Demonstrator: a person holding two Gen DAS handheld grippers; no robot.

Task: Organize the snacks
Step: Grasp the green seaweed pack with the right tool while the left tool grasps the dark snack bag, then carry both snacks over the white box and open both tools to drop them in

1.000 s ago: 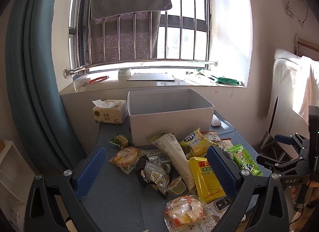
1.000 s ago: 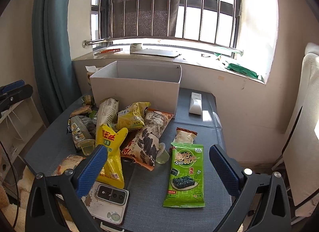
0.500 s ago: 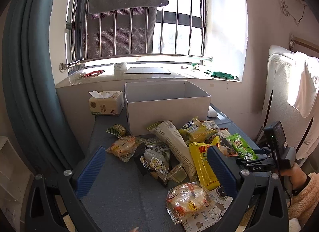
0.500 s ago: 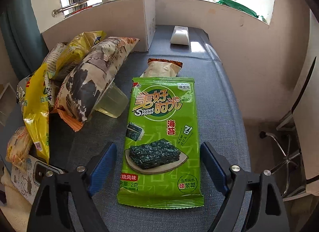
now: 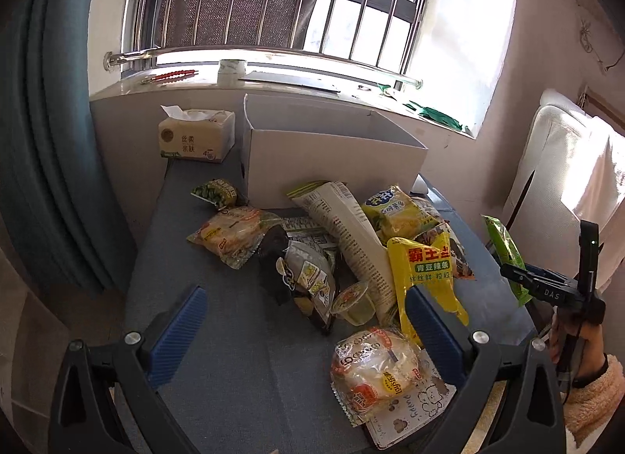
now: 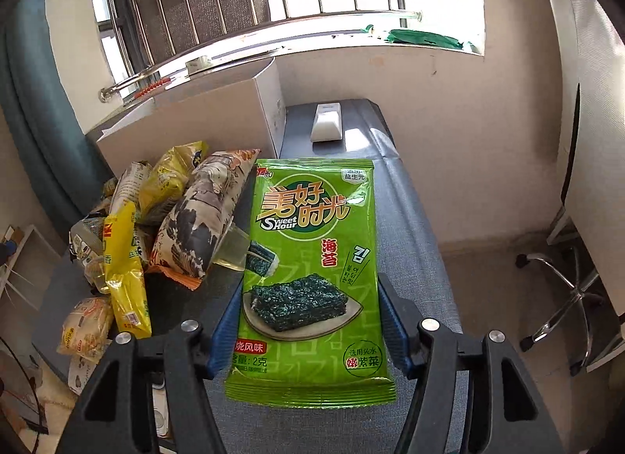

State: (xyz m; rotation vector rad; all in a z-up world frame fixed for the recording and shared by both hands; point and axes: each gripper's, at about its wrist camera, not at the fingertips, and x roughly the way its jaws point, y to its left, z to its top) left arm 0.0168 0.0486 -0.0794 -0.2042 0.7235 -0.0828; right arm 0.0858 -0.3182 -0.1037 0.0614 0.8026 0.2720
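Standing wide apart over the grey bench (image 5: 234, 356), the left tongs (image 5: 304, 331) hold nothing, blue pads hanging above the near side of the snack pile. At the far left of the bench sits a tissue pack (image 5: 195, 139), with the open white box (image 5: 328, 153) just beside it under the window sill. In front of the box lie a small green pea packet (image 5: 215, 192), a bread bun packet (image 5: 230, 231), a long beige bag (image 5: 351, 235), a jelly cup (image 5: 353, 301) and a yellow bag (image 5: 427, 274), several overlapping. Nearest the left tongs lies another bun packet (image 5: 375, 368). Farther right, the right tongs (image 6: 308, 321) are closed on the lower sides of a green seaweed packet (image 6: 312, 258), held upright, lifted clear of the bench. Beyond it a white remote (image 6: 327, 126) rests beside the box.
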